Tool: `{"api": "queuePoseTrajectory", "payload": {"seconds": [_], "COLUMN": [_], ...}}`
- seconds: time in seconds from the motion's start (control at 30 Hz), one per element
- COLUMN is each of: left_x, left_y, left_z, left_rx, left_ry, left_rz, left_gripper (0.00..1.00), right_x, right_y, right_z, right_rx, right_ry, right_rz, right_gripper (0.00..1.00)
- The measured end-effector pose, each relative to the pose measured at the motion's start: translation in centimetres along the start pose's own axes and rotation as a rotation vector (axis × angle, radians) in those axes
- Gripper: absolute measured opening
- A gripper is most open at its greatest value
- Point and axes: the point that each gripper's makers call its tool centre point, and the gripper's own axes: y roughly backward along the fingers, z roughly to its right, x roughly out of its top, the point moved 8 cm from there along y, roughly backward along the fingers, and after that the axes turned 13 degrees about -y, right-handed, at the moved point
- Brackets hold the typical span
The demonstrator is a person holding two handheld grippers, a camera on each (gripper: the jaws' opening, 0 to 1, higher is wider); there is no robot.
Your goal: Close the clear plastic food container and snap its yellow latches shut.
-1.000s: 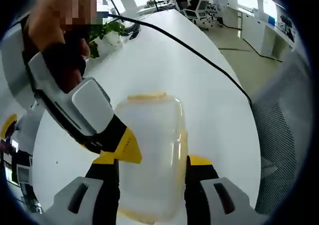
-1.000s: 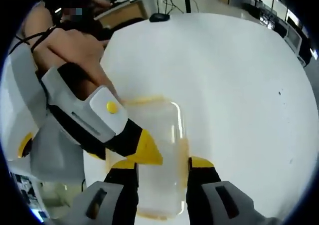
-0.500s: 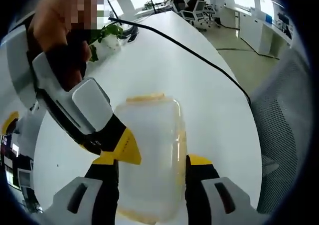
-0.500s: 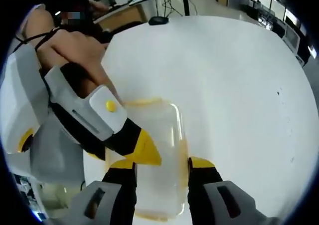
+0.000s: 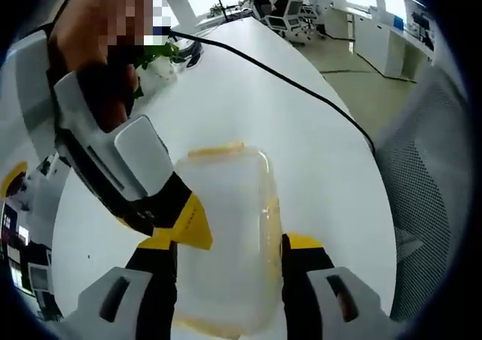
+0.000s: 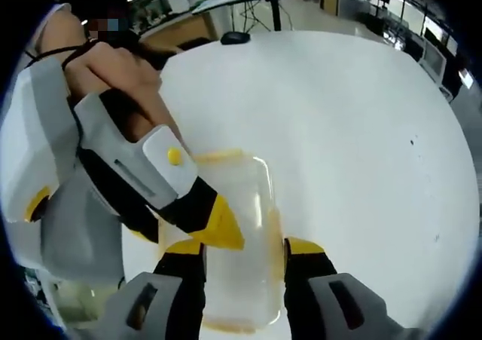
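Surface: white table (image 5: 286, 121) in an open office, with chairs and seated people at its far end in the left gripper view.
Container: clear plastic food container (image 5: 226, 234) rests on the table with its lid on; yellow edging shows along the far end, near end and right side. Whether the yellow latches (image 5: 276, 223) are snapped down cannot be told. Nothing can be made out inside.
Left gripper (image 5: 230, 242): jaws apart, one on each long side of the container, both at or very near its walls; actual contact cannot be told.
Right gripper (image 6: 235, 243): jaws apart, straddling the container the same way; contact again unclear.
Other gripper: in each view a white and black body with a yellow tip comes in from the left and reaches the container's left edge.
Left gripper view alone: black cable (image 5: 286, 84) across the table, potted plant (image 5: 154, 53), mesh chair back (image 5: 425, 182).
Right gripper view alone: computer mouse (image 6: 235, 37) at the far edge, dark specks on the table.
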Motion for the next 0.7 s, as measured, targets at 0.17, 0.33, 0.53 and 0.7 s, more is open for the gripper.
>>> {"api": "queuePoseTrajectory", "payload": {"seconds": [0.17, 0.33, 0.53, 0.7], "left_x": [0.0, -0.3, -0.6, -1.1], "left_y": [0.4, 0.8, 1.1, 1.4], "left_z": [0.3, 0.2, 0.0, -0.5], "left_rx": [-0.016, -0.025, -0.018, -0.017], "left_ry": [-0.016, -0.006, -0.010, 0.002], "left_rz": [0.001, -0.009, -0.011, -0.016], "left_gripper": [0.59, 0.62, 0.68, 0.73], "right_x": [-0.1, -0.5, -1.2, -1.9], "right_y": [0.2, 0.8, 1.3, 1.9], "right_z": [-0.2, -0.3, -0.2, -0.6], "right_rx": [-0.042, -0.067, -0.087, -0.092], "right_ry": [0.029, 0.035, 0.027, 0.024], "right_rz": [0.004, 0.020, 0.027, 0.030], "right_gripper": [0.45, 0.49, 0.54, 0.58]}}
